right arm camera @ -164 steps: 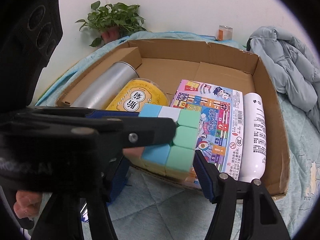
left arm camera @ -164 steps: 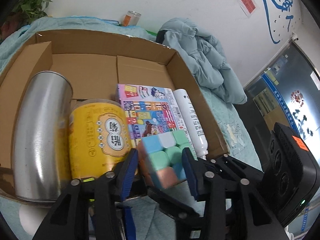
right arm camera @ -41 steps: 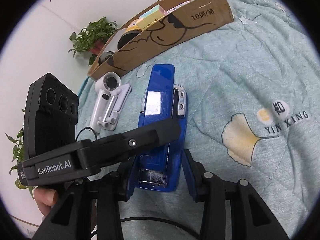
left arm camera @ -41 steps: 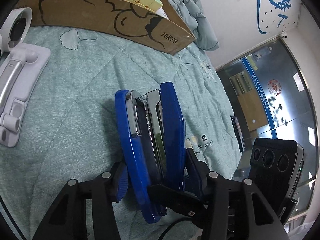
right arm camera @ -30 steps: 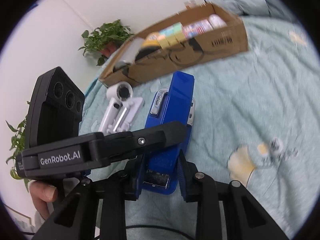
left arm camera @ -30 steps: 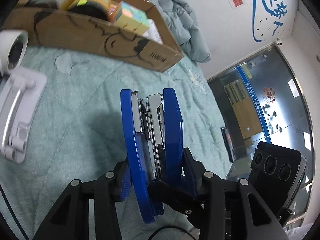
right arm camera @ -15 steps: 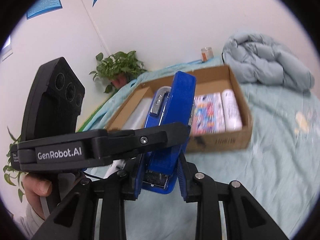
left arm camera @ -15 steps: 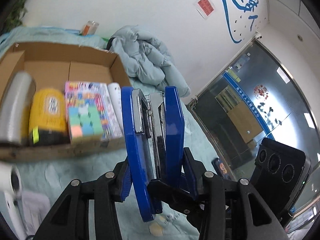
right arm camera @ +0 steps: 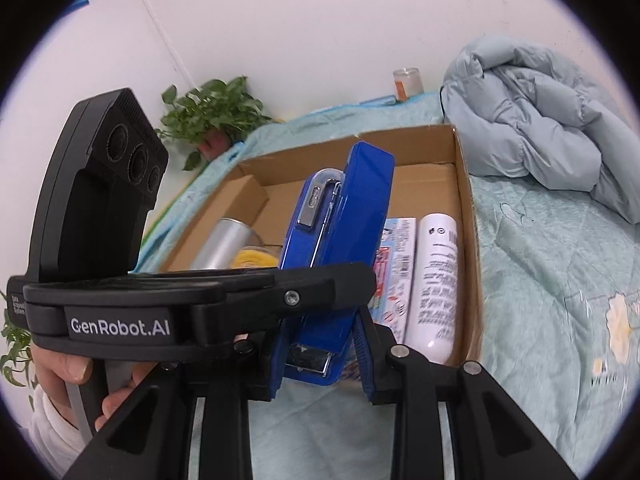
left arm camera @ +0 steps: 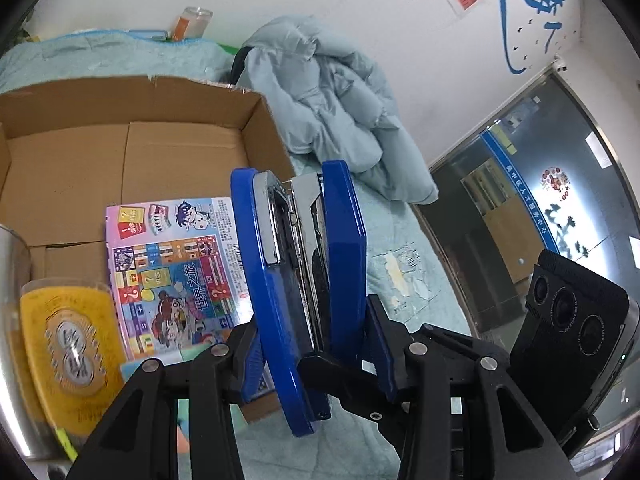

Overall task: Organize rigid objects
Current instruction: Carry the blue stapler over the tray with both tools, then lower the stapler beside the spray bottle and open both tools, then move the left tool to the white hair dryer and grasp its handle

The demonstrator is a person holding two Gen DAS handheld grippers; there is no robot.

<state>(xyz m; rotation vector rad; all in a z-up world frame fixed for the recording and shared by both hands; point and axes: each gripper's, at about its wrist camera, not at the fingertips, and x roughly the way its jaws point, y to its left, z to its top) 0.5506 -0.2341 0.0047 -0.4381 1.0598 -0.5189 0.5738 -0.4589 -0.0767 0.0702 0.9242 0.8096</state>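
Both grippers are clamped on the same blue stapler: your left gripper squeezes it across its two blue faces near the hinge end, and your right gripper pinches that same end from the other side. You hold it clear of the bedding, its nose aimed over the near wall of the cardboard box. Inside, along the near wall, lie a silver cylinder, a yellow tin, a colourful flat game box and a white bottle tight against the right wall. Your open room is the bare cardboard floor behind them, up to the far wall. Outside the right wall, the quilted bedspread lies clear until the crumpled grey-blue jacket.
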